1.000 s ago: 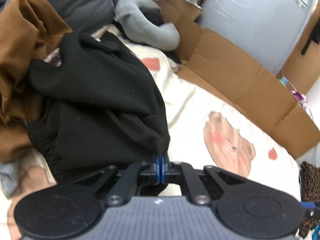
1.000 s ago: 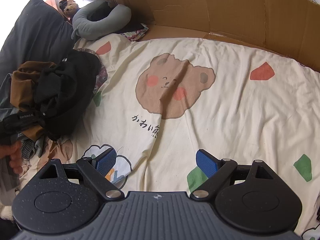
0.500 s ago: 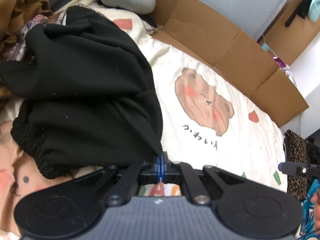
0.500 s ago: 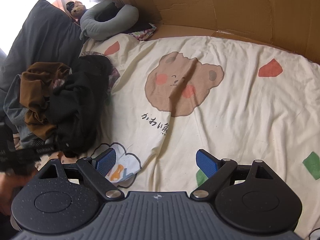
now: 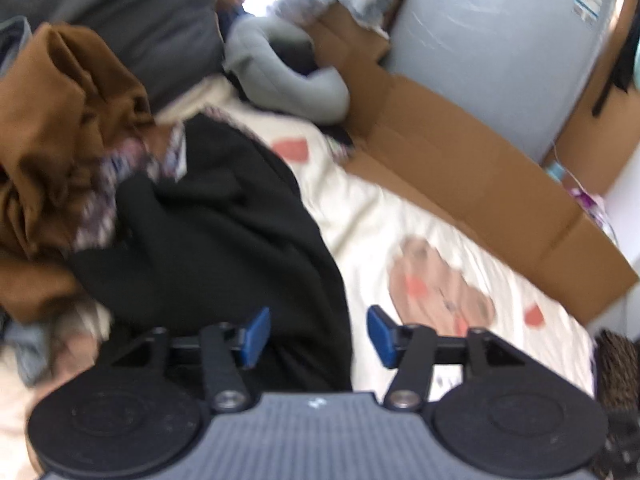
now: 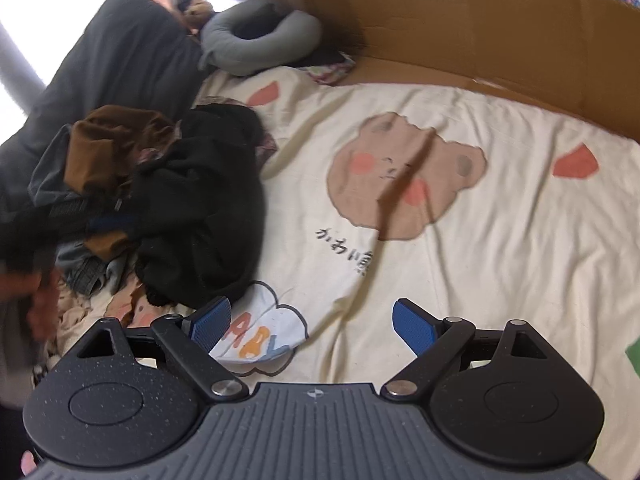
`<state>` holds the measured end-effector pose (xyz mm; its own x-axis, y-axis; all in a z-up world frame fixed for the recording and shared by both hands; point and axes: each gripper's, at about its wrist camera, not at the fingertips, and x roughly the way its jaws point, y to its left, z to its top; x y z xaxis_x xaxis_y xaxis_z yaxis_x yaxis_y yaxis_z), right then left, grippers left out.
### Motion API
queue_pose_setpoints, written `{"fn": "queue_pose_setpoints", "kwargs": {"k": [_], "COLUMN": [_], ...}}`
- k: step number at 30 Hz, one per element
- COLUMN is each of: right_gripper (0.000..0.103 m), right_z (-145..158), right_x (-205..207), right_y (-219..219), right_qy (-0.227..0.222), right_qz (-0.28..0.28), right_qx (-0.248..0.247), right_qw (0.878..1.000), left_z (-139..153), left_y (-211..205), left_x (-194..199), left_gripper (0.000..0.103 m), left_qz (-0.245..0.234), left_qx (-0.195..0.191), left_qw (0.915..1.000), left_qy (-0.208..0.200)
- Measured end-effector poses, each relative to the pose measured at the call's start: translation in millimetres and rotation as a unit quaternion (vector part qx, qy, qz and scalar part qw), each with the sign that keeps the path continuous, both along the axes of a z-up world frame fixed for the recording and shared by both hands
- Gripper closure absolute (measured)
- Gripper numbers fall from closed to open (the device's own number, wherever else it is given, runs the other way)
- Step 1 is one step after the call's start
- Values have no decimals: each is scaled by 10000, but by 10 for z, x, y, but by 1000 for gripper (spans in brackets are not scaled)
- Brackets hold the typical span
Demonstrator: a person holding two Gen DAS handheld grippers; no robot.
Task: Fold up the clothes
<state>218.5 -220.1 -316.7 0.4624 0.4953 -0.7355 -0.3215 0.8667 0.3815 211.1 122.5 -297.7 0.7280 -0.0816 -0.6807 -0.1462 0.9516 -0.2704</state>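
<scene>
Brown garment (image 5: 60,128) motion-blurred, hand (image 6: 36,304) blurred (frame-cropped)

Daylight floods in from a blown-out white window (image 6: 24,40) at the far upper left of the right wrist view, washing out detail there. The left wrist view is smeared by motion blur: the bear print (image 5: 444,292) on the bedsheet (image 5: 368,216) and the brown garment (image 5: 60,128) lack sharp edges. The black garment (image 6: 208,208) reads as a near-featureless dark mass. Both views bow strongly at the edges, with dark corners. Shadows are soft.
</scene>
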Motion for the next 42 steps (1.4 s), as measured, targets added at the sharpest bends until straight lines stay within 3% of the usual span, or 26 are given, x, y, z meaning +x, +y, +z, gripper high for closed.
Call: {"fn": "queue_pose_setpoints", "kwargs": {"k": [2,4,15,27,30,32,34,42], "right_gripper": [11,11,11,12,12,12,13,13], "right_z": [-11,-34,-127,-326,-348,-367,-376,-371], "right_x": [-2,0,67,564,609,611,597,568], "right_y": [12,14,84,471,570,614,640,576], "right_qy": [-13,39,-208,-425,-425,-392,-392,-413], "right_qz": [63,94,242,643,763,803,824,635], "right_qx": [-14,34,-191,-297,-230,-230,-252,-289], "right_qw": [10000,9999,9993,9966,9959,9957,9955,9967], "left_z": [35,49,-194,-456,-511,-558,-606,-482], "left_y": [22,49,503,1002,1106,1169,1208,1066], "left_x": [76,103,461,649,652,640,628,406], "left_gripper": [35,35,30,31,41,72,95,100], "left_qz": [137,301,940,1737,1992,2143,2210,2111], "left_qx": [115,113,-556,-1553,-1851,-2062,-2210,-2097], "left_qw": [9998,9992,9936,9719,9616,9541,9495,9541], "left_qy": [-130,-220,-282,-348,-365,-346,-266,-339]}}
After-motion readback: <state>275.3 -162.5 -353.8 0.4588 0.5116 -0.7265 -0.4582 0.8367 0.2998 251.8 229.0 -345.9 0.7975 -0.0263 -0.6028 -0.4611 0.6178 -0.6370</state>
